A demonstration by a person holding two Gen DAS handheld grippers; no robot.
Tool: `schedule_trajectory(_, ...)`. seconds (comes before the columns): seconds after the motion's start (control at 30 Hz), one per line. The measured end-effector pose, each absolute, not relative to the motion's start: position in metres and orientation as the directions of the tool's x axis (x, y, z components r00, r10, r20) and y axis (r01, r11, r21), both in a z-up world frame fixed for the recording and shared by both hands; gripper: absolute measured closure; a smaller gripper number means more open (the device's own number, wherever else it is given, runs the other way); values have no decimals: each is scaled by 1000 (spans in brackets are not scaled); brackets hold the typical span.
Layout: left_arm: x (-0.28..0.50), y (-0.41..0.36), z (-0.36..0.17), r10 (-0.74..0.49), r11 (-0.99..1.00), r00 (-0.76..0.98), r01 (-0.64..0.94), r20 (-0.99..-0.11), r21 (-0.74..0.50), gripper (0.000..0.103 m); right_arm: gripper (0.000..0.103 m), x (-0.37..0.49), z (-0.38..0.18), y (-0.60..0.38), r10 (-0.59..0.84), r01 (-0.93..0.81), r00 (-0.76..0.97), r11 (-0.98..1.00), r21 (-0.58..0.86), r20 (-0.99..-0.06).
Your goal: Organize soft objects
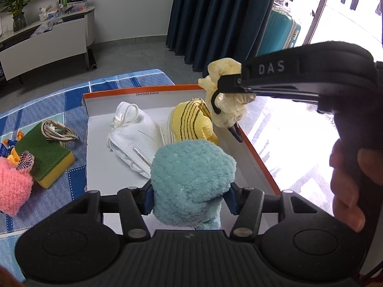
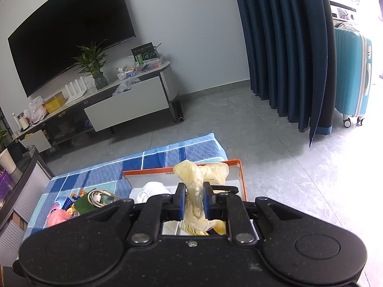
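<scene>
Soft things: two in the grippers, two already in the box (image 1: 253, 148).
Left gripper (image 1: 189, 199) clamps one blue fluffy cloth (image 1: 191, 174) low over the box's near end. Right gripper (image 2: 194, 202) has its jaws narrow around one pale yellow glove (image 2: 199, 177) above the far corner. Inside lie one white pouch (image 1: 136, 131) and one yellow striped cloth (image 1: 191, 122). On the blanket (image 1: 59, 95): one sponge (image 1: 45, 154), one coiled cable (image 1: 56, 130), one pink fluffy cloth (image 1: 13, 186).

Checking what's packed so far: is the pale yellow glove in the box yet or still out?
Out: the pale yellow glove hangs crumpled between the right gripper's jaws above the orange-edged box.
</scene>
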State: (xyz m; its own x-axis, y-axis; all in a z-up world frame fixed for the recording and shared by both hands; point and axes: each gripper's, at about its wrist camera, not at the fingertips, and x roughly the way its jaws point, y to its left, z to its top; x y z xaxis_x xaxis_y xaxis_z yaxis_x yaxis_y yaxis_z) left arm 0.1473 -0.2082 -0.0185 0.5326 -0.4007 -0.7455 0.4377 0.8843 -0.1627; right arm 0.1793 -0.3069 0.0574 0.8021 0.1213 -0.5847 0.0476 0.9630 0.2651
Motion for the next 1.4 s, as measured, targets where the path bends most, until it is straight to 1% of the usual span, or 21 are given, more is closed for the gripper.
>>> schedule_trajectory(0.07, 148, -209, -19, -402, 884, 530, 439, -746, -164, 46, 80, 184, 55, -307, 118, 45, 807, 965, 260, -578)
schedule_trajectory(0.1, 148, -209, -19, -402, 883, 529, 439, -747, -164, 46, 76, 187, 54, -307, 126, 35, 808, 965, 260, -576)
schedule_trajectory(0.13, 148, -210, -20, -404, 882, 528, 441, -747, -165, 46, 62, 190, 52, -308, 131, 29, 805, 965, 259, -579)
schedule_trajectory(0.17, 148, -210, -20, -406, 881, 526, 443, -747, -166, 46, 57, 191, 52, -308, 127, 35, 802, 966, 258, -583)
schedule_trajectory(0.2, 148, -211, -21, -407, 880, 524, 445, -748, -167, 46, 53, 191, 52, -309, 122, 40, 803, 966, 257, -584)
schedule_trajectory(0.4, 148, -215, -23, -433, 867, 509, 462, -744, -188, 46, 52, 173, 64, -318, 108, 55, 832, 960, 273, -545)
schedule_trajectory(0.5, 145, -220, -22, -462, 849, 494, 485, -736, -207, 44, 52, 164, 70, -321, 103, 56, 838, 961, 271, -536)
schedule_trajectory(0.53, 144, -221, -21, -475, 842, 489, 495, -731, -216, 40, 52, 161, 71, -321, 103, 55, 839, 961, 270, -534)
schedule_trajectory(0.57, 143, -222, -20, -480, 838, 486, 500, -730, -218, 32, 52, 158, 72, -321, 102, 54, 840, 961, 270, -533)
schedule_trajectory(0.63, 140, -222, -17, -477, 840, 498, 500, -724, -210, 23, 52, 155, 75, -320, 104, 49, 840, 963, 266, -532)
schedule_trajectory(0.7, 139, -219, -14, -464, 849, 513, 490, -722, -198, 23, 52, 152, 77, -319, 107, 45, 840, 963, 265, -532)
schedule_trajectory(0.77, 139, -213, -11, -444, 864, 528, 465, -723, -191, 18, 52, 148, 78, -317, 118, 36, 838, 962, 269, -533)
schedule_trajectory(1.17, 138, -150, 8, -259, 958, 630, 263, -732, -112, 16, 50, 129, 81, -283, 163, -14, 821, 964, 267, -547)
schedule_trajectory(1.23, 135, -137, 11, -230, 967, 643, 234, -731, -99, 15, 44, 127, 79, -274, 174, -26, 815, 964, 266, -553)
schedule_trajectory(1.4, 131, -111, 16, -174, 982, 656, 166, -734, -85, 15, 43, 125, 74, -251, 206, -61, 793, 963, 261, -573)
